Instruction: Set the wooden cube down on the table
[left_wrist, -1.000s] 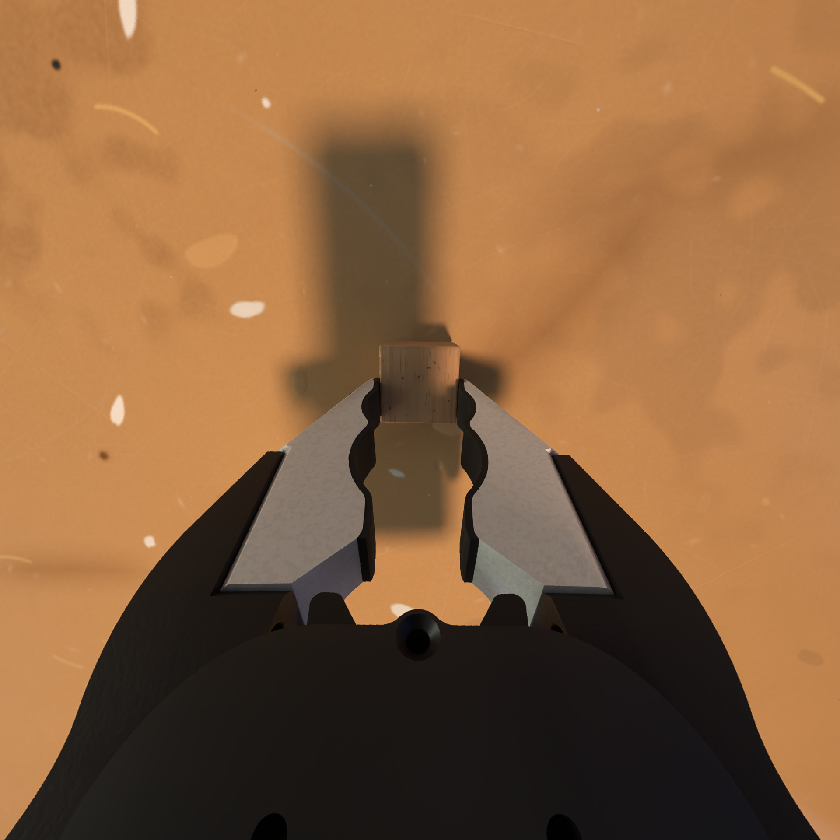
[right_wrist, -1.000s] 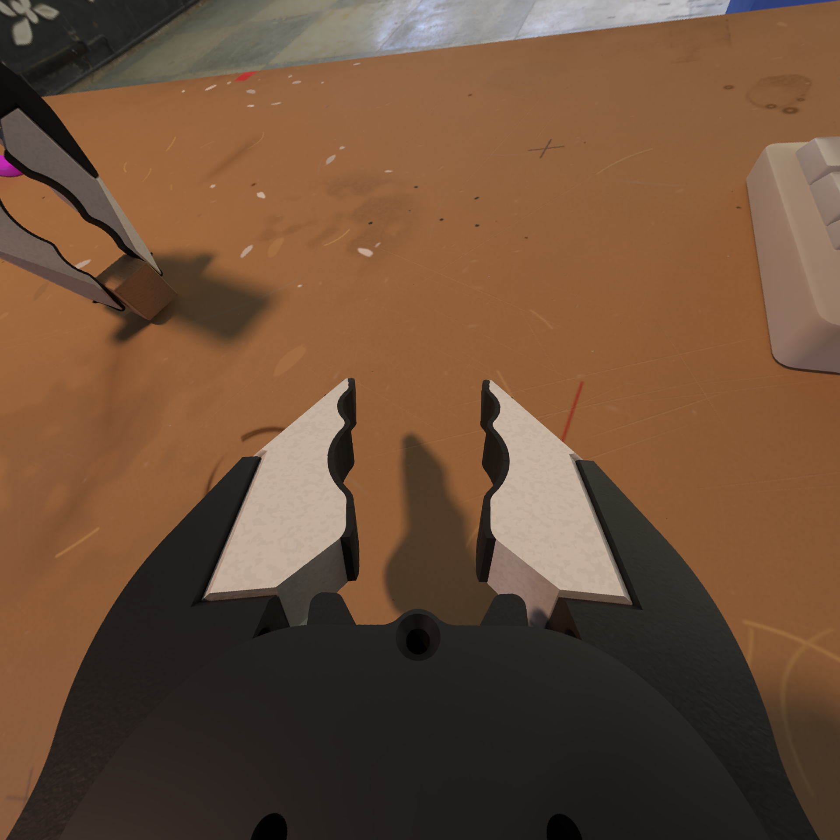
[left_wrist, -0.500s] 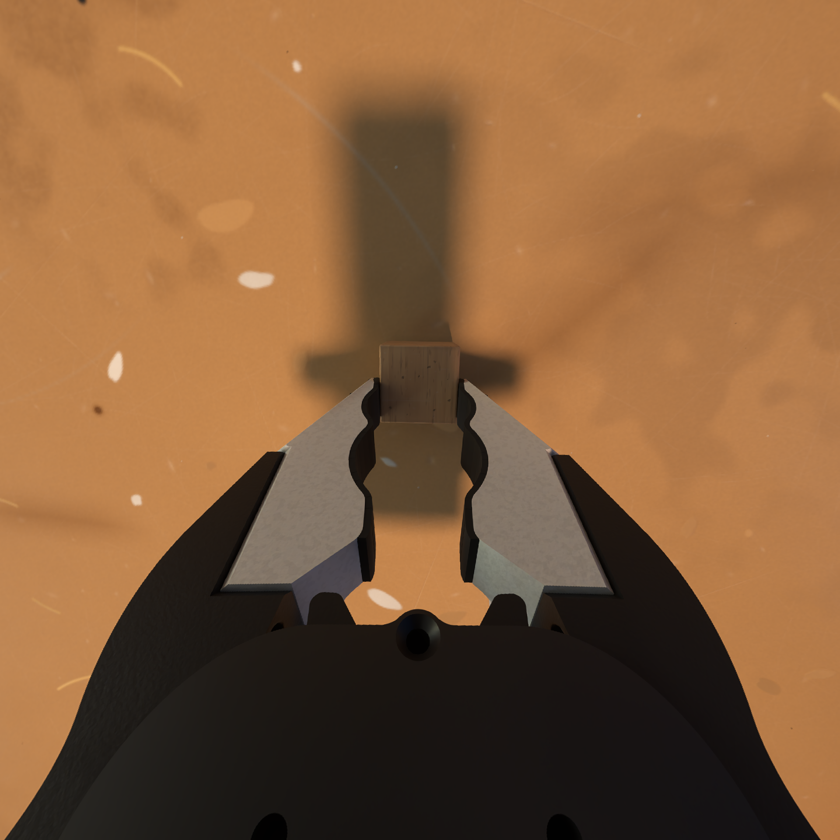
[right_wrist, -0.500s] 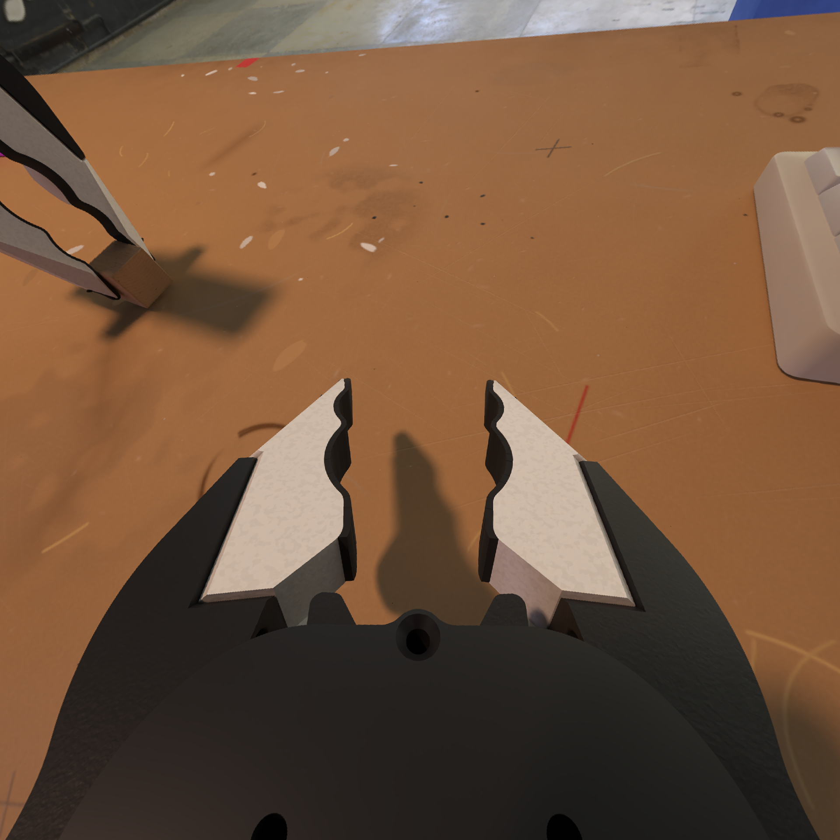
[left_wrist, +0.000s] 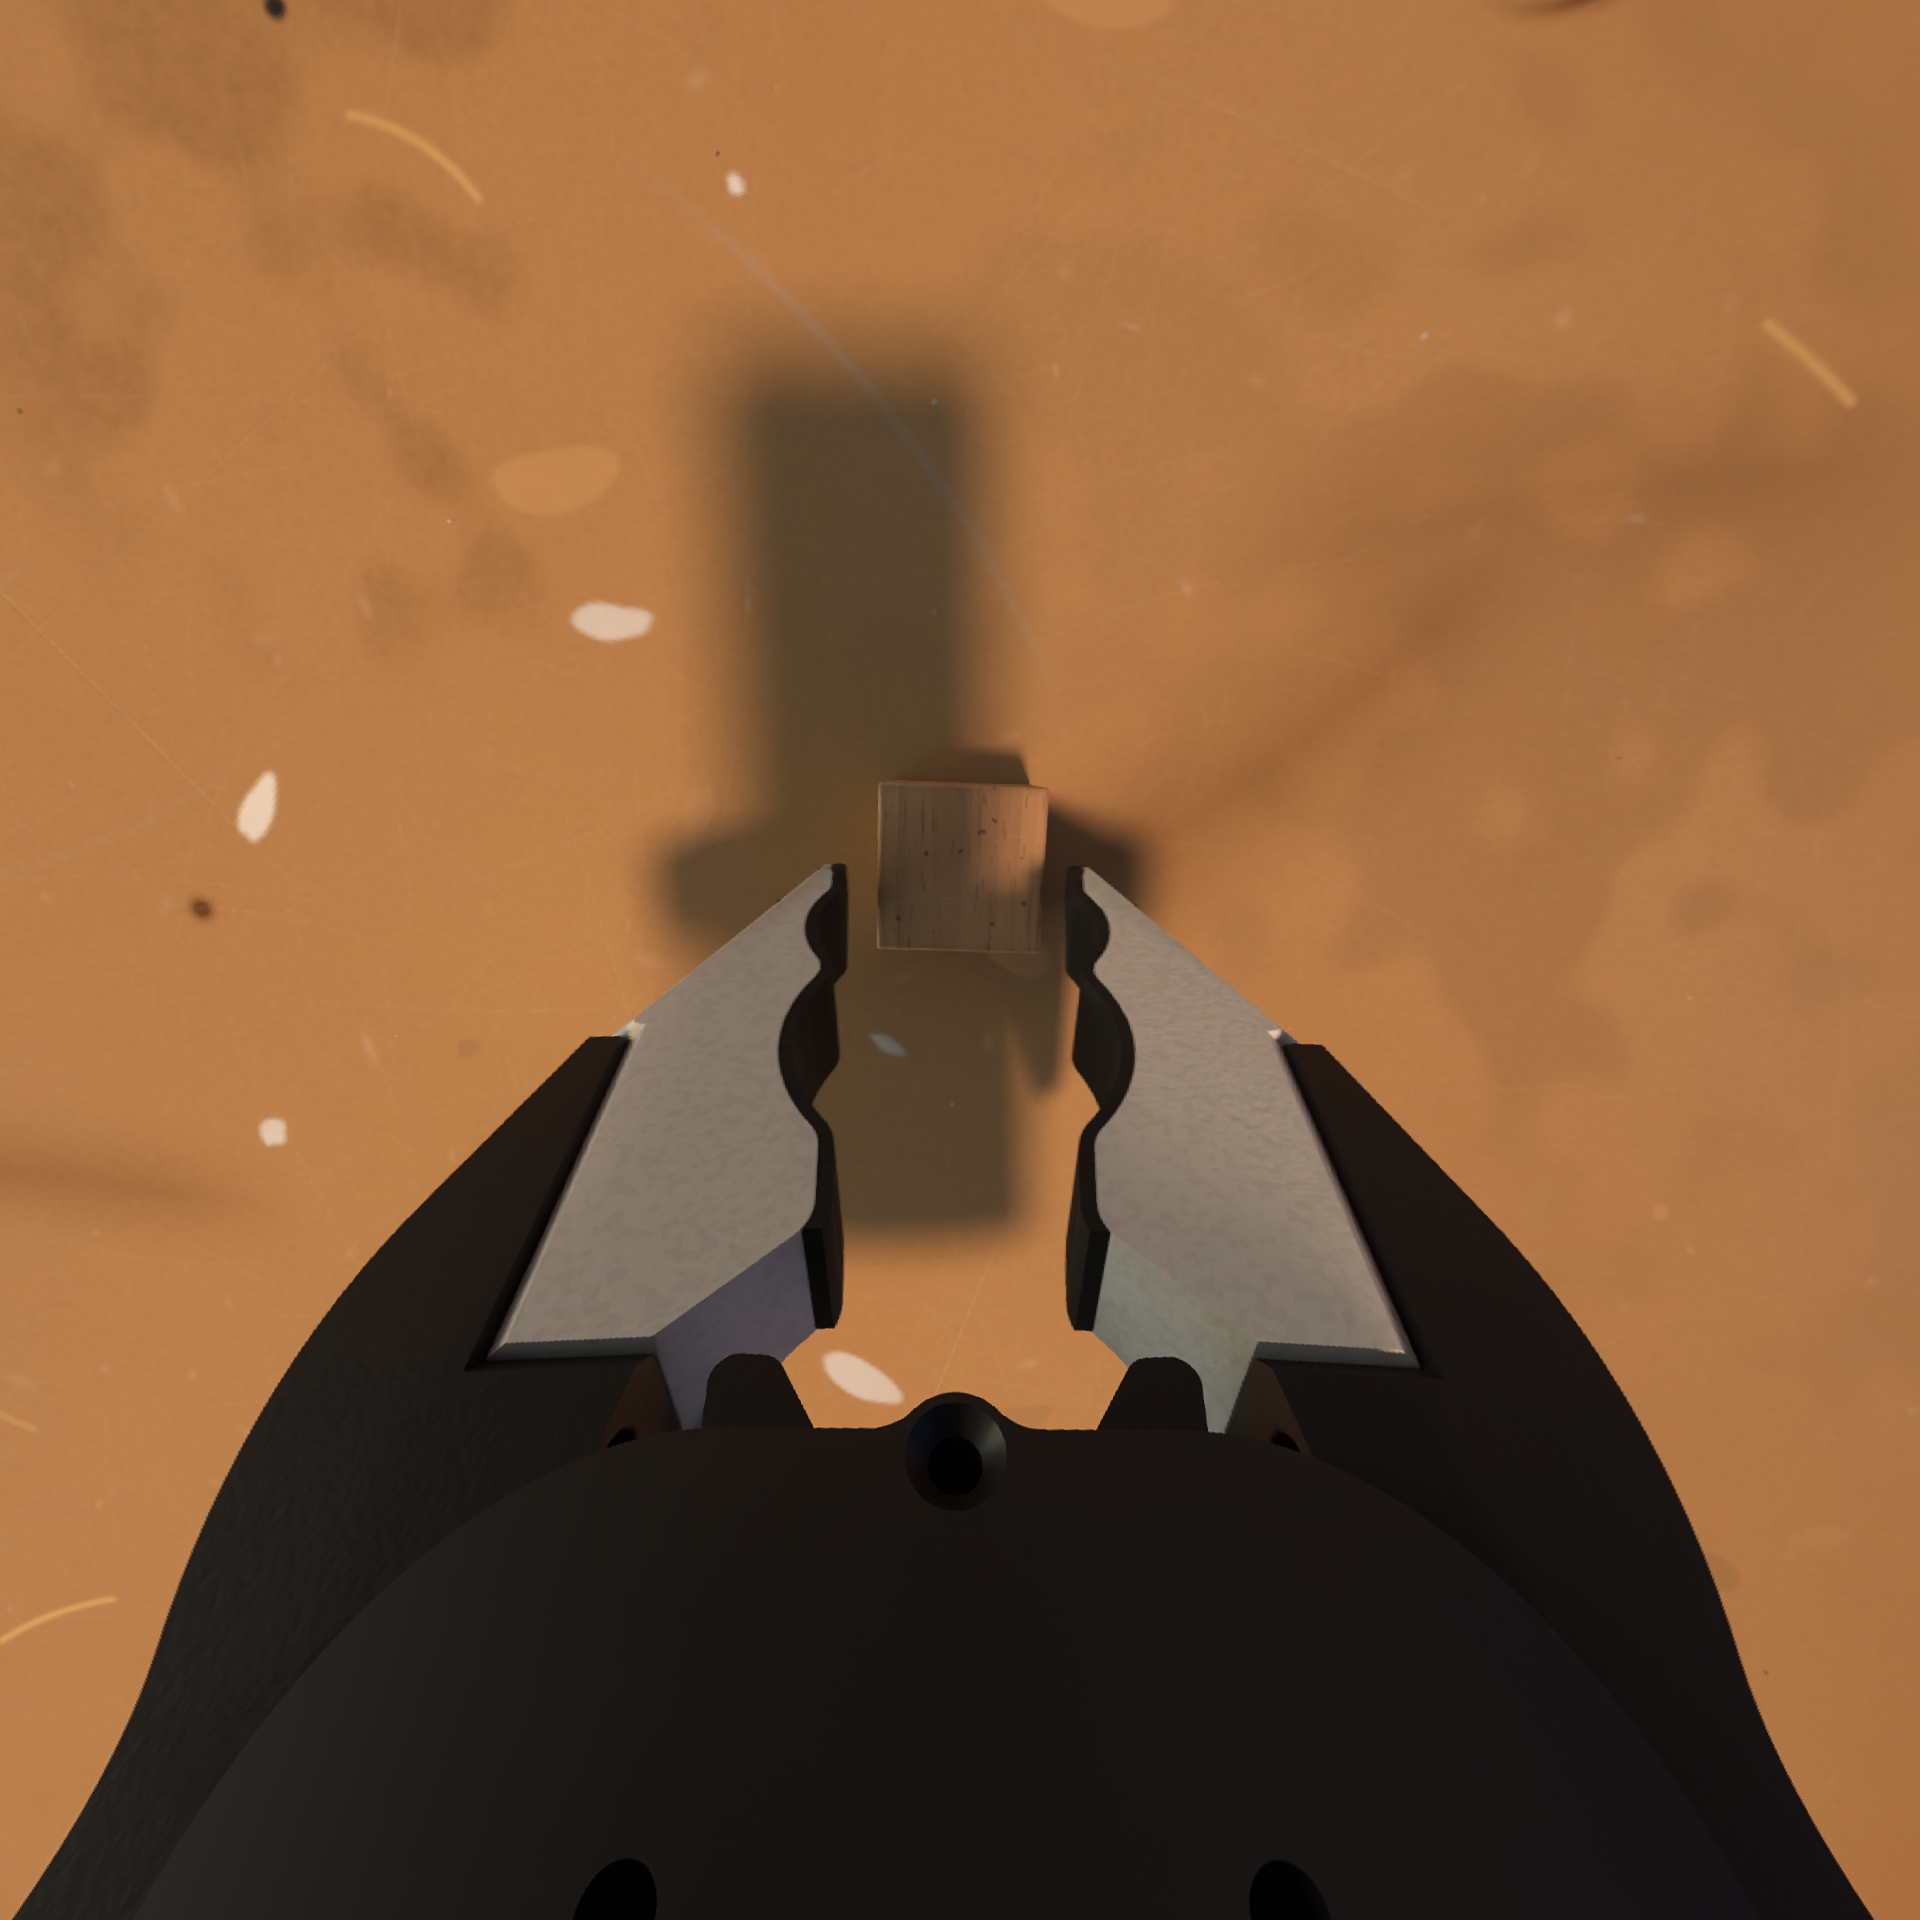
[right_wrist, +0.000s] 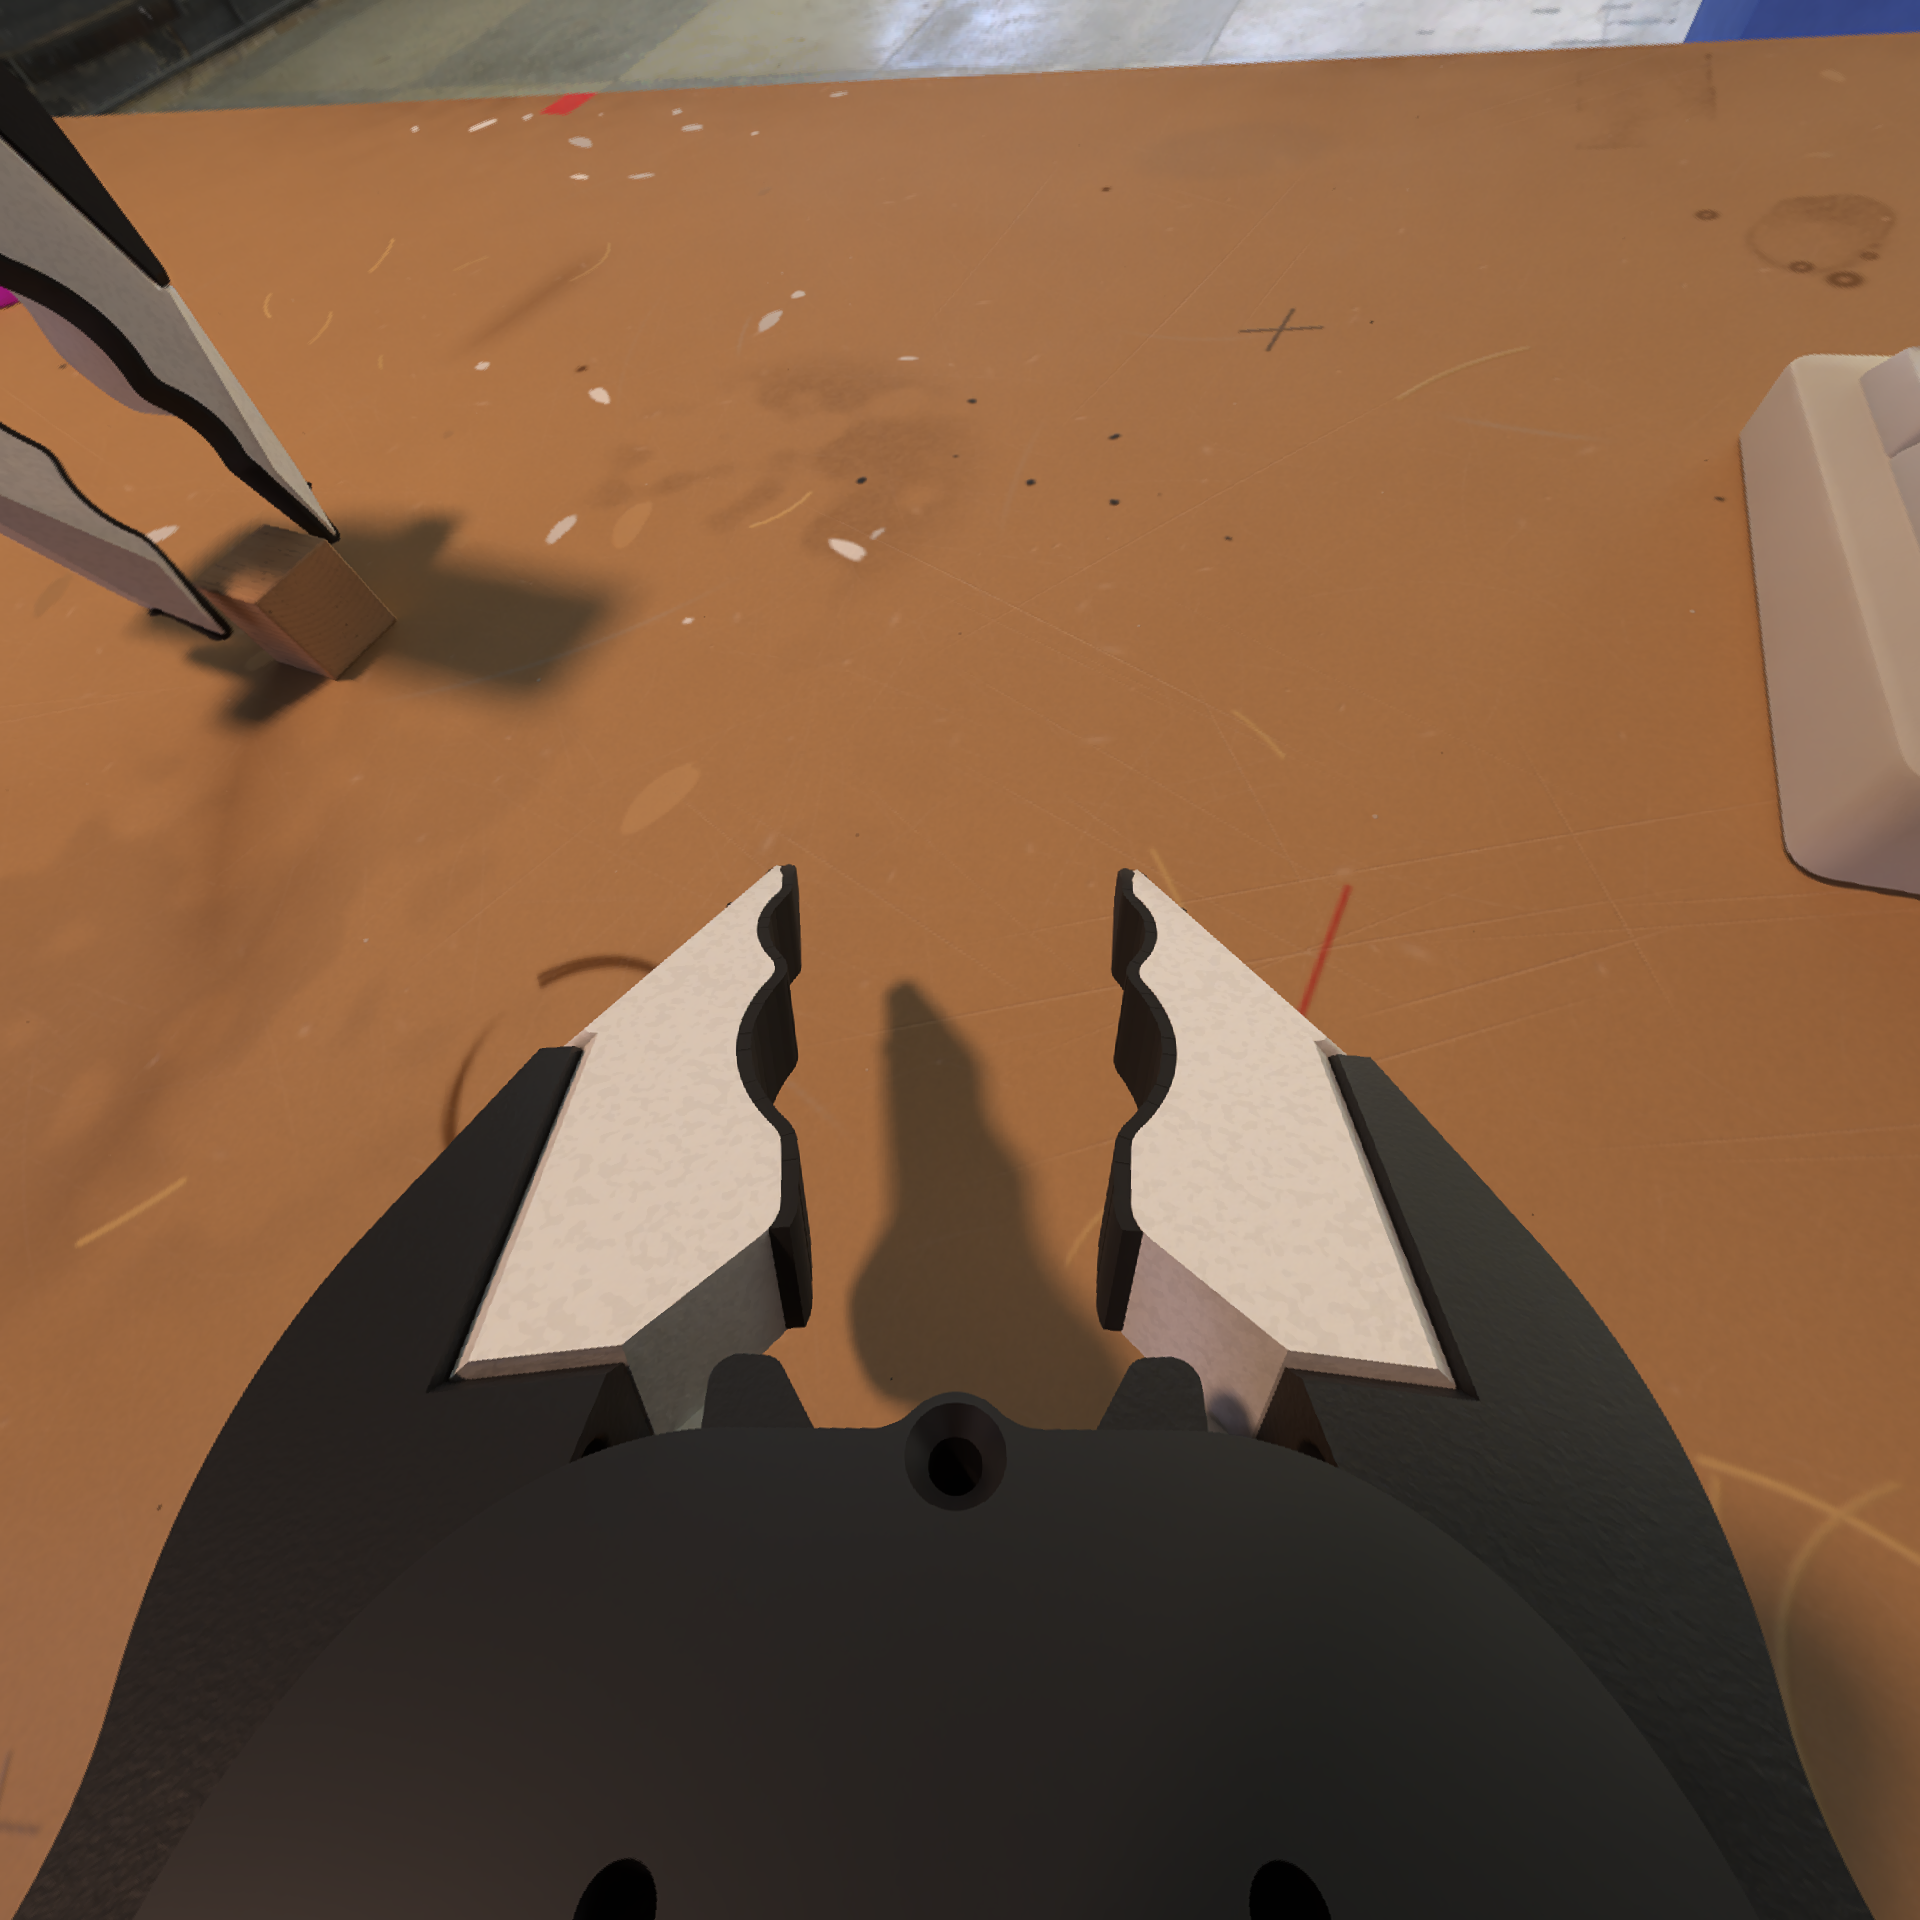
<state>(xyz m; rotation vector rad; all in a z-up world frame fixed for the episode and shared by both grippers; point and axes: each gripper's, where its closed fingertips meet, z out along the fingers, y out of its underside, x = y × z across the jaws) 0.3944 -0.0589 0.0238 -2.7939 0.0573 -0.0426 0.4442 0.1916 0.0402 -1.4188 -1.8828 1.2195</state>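
The wooden cube (left_wrist: 961, 865) is small and pale, and sits between the tips of my left gripper (left_wrist: 956, 883). The jaws stand apart with a gap on each side of the cube, so the gripper is open. In the right wrist view the cube (right_wrist: 312, 603) rests on the orange-brown table (right_wrist: 1039, 675) at the far left, with the left gripper's fingers (right_wrist: 156, 343) slanting down on either side of it. My right gripper (right_wrist: 956, 883) is open and empty, low over the table's middle.
A beige block-shaped object (right_wrist: 1839, 623) lies on the table at the right edge of the right wrist view. The table's far edge (right_wrist: 935, 78) runs along the top, with grey floor beyond. The tabletop is scratched and speckled.
My left gripper has opened and let go of the cube, which now rests on the table. Before that it lowered the cube. The right gripper has hardly moved.
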